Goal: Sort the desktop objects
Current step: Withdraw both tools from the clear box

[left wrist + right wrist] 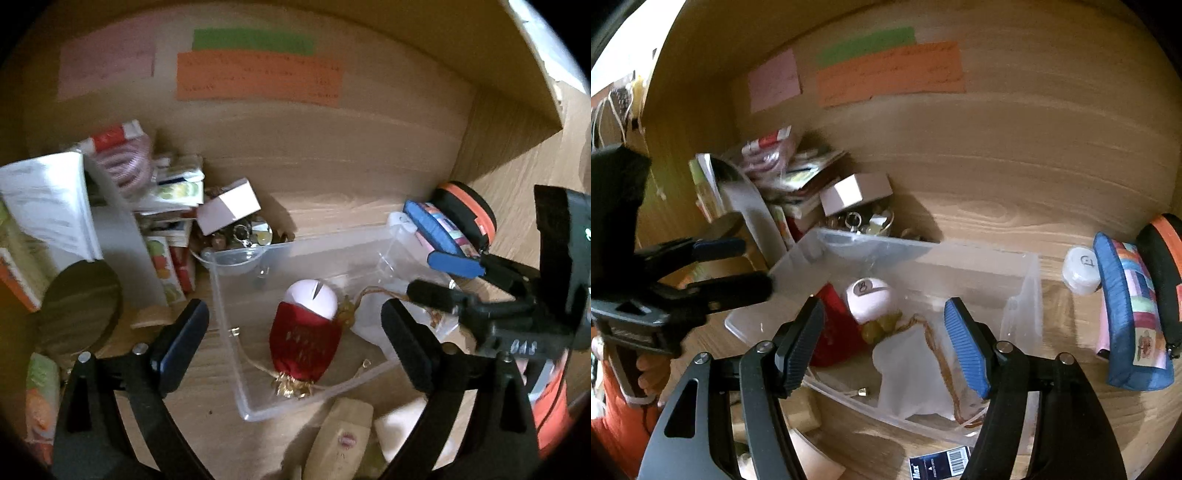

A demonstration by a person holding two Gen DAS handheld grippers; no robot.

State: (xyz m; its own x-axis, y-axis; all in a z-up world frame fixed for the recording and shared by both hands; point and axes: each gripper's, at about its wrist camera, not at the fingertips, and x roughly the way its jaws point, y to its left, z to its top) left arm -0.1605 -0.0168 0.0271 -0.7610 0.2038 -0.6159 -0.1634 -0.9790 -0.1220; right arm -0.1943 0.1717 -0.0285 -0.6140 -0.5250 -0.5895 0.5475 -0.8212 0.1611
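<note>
you're holding the left gripper [295, 343] with fingers wide apart and nothing between them, hovering over the clear bin [236, 354] on the desk; the right gripper [882, 343] is sitting partly open, also empty, over the same bin. inside the bin the red pouch [304, 347] is lying on its side with a white egg-shaped thing [312, 297] poking out the open end, gold cord [384, 293] trailing toward a white cloth bag [912, 373]. risk i'm judging: both grippers are crowding one bin, so you're likely clipping each other or snagging the loose cord and dragging the pouch back out. blue pencil case [1134, 325] is waiting just outside the bin, messy stack of boxes [173, 206] near the far corner
</note>
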